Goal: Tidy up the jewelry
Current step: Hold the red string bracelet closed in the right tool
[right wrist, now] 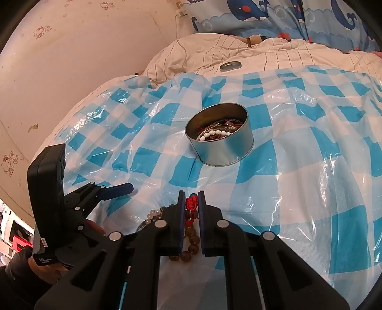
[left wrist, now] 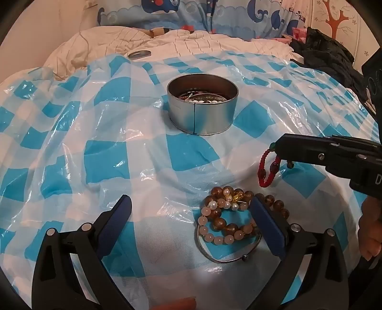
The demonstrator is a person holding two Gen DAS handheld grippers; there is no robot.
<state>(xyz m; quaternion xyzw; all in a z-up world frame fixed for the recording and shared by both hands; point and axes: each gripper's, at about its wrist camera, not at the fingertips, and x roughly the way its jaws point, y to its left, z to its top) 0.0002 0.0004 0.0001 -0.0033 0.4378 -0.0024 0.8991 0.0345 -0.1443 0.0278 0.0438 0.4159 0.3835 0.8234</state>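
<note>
Left wrist view, left gripper spread wide over bead bracelets, right gripper clamping dangling red cord bracelet, right wrist view showing white beads inside metal tin on checkered sheet.

A home bedroom, probably a child's: rumpled quilt, whale-print pillow, cartoon-cat wallpaper.
</note>
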